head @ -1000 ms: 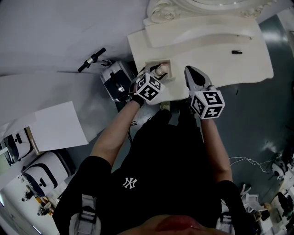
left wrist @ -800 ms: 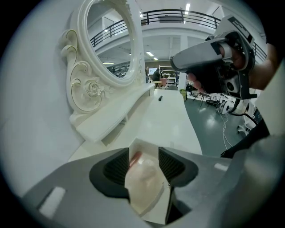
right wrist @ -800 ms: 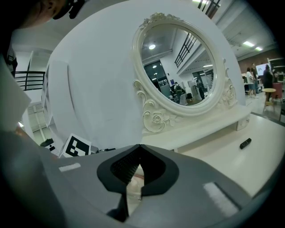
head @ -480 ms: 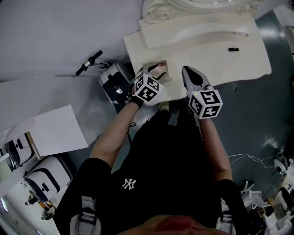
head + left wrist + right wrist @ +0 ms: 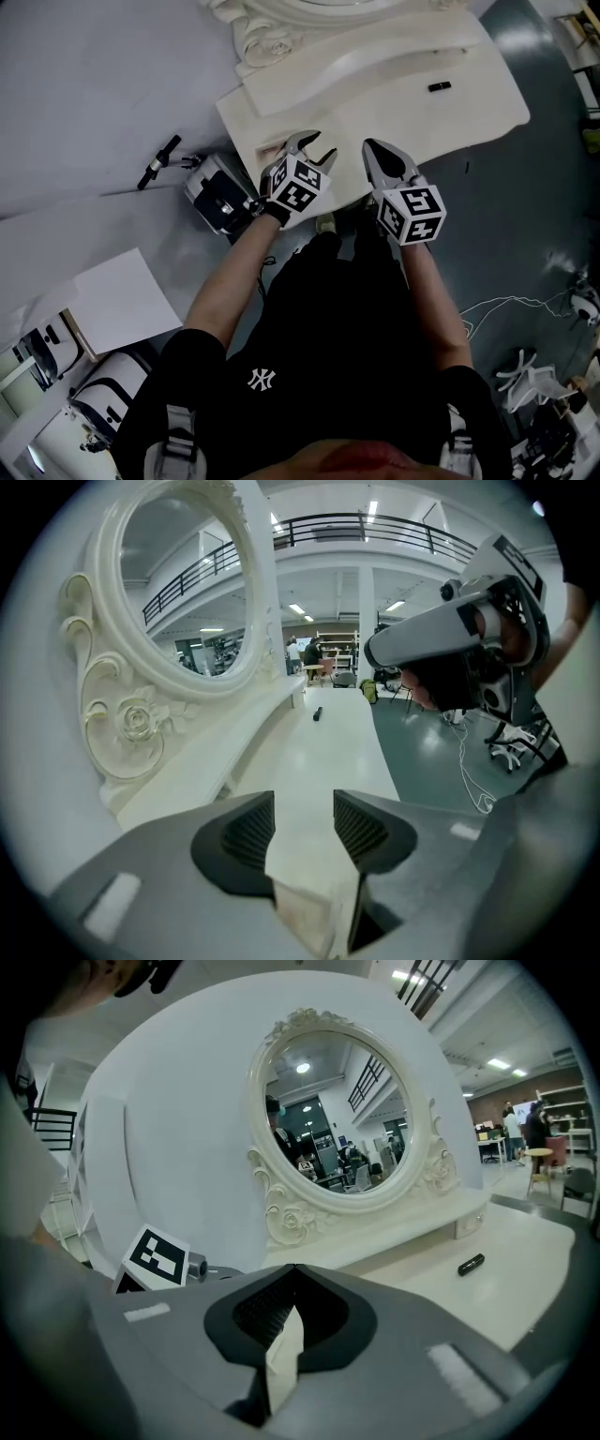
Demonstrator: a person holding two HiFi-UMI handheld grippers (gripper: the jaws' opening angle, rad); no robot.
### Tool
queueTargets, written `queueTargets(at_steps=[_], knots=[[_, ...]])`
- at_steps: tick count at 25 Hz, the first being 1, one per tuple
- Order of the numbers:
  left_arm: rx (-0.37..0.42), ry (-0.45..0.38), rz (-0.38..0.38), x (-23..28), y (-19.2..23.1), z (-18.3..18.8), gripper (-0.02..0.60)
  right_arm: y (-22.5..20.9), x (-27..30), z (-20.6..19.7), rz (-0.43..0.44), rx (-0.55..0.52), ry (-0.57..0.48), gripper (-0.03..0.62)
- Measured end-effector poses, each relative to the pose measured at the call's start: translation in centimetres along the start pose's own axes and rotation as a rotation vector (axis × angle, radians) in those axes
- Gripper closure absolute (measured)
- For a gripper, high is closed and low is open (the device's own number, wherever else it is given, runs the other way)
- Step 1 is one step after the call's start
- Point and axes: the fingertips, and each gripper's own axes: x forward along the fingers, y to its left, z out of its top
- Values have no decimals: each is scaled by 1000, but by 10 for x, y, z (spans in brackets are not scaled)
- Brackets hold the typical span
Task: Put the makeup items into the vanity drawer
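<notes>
The drawer [image 5: 278, 147], which a second ago stood open as a square box at the front edge of the worktop [image 5: 412, 108], now shows only as a thin strip along that edge. The left hand-held gripper [image 5: 314, 146], earlier reaching into the drawer, now lies over the worktop's edge with its jaws showing apart. The head view has swung, so the whole worktop sits further left.

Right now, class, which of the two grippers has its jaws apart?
The left gripper: a clear gap shows between its jaws, with the vanity top seen through it. The right gripper has its jaws closed together at the tips.
</notes>
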Motion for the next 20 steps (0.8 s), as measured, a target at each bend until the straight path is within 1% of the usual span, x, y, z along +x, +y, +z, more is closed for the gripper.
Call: queueTargets(at_steps=[5, 13, 17, 20], knots=[[3, -28, -30, 19, -17, 33, 398, -30, -16, 5, -38, 21, -14, 569], [21, -55, -43, 59, -40, 83, 496, -90, -43, 11, -110, 63, -36, 569], [40, -61, -65, 85, -57, 109, 523, -123, -56, 12, -137, 84, -38, 569], [54, -62, -85, 105, -70, 128, 531, -147, -65, 14, -155, 97, -41, 569]])
